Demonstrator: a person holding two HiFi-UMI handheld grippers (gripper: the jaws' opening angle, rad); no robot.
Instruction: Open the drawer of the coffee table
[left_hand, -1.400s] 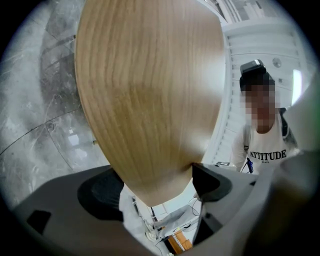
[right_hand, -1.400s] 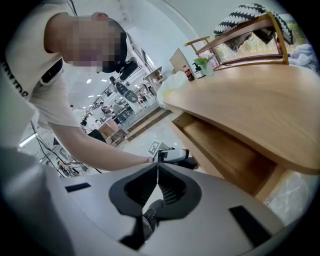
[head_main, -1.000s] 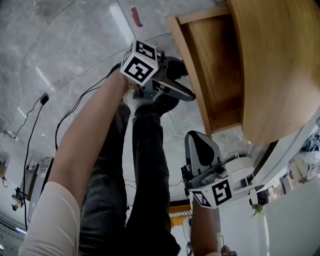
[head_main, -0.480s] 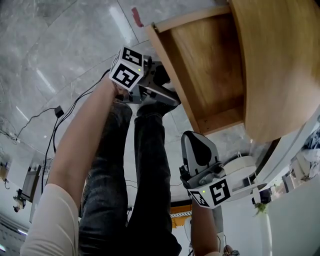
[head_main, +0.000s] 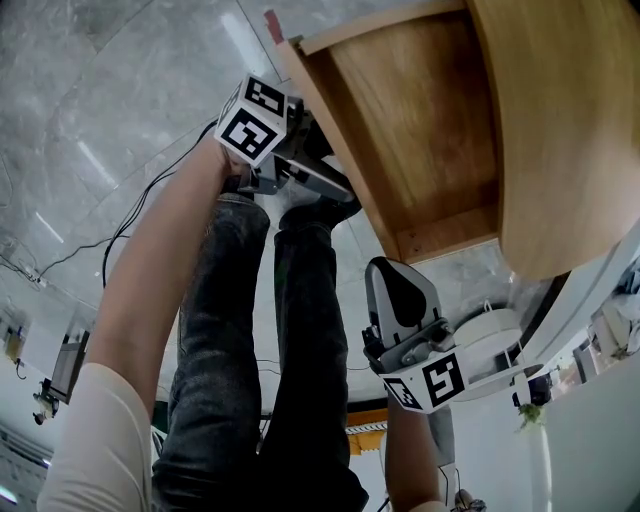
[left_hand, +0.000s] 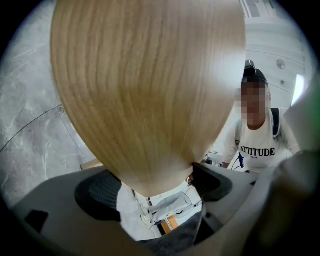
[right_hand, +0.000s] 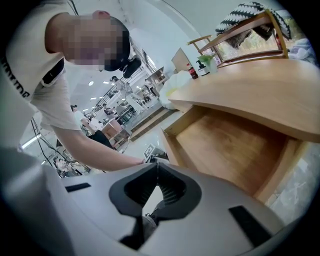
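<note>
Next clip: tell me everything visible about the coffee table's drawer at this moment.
The drawer is a light-brown wooden tray with plain board sides and a flat bottom; nothing lies in it. It stands pulled well out from under the rounded wooden tabletop, which hides its far part. The left gripper has its jaws closed on the front panel, one pad on each face. The right gripper hangs apart from it, jaws shut.

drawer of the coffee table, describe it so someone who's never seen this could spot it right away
Find the pale, curved wooden tabletop at the head view's upper right. Sticking out from under it is the drawer, a shallow open wooden box whose front the left gripper holds. Unlike the smooth tabletop, it has raised walls.
</note>
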